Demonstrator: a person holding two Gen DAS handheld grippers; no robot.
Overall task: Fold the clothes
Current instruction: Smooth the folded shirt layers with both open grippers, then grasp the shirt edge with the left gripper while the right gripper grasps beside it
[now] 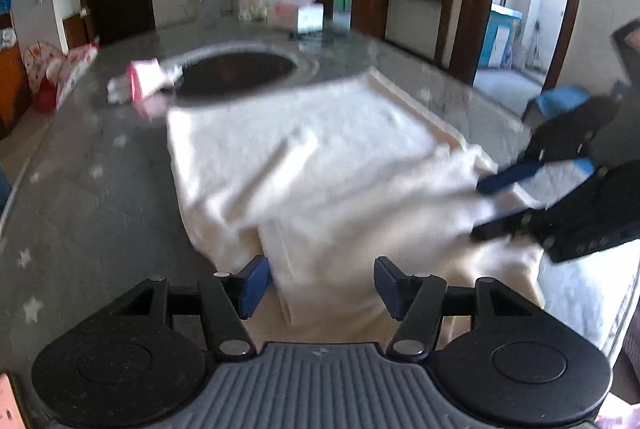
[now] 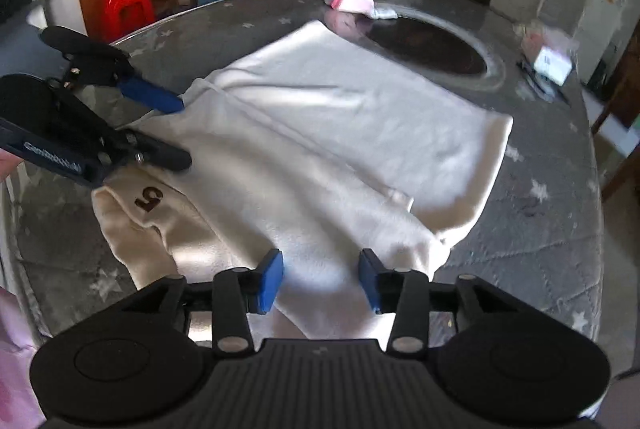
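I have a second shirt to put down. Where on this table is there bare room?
Bare gray tabletop lies between the cream garment and the table's edge. Another free strip runs along the garment's other side. It is crowded by the dark round inset, with the pink packet and small boxes.

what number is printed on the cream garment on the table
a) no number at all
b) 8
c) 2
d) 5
d: the right wrist view shows a dark 5 printed on the near-left part of the cream garment, just below the left gripper, whose jaws stand open over the cloth.
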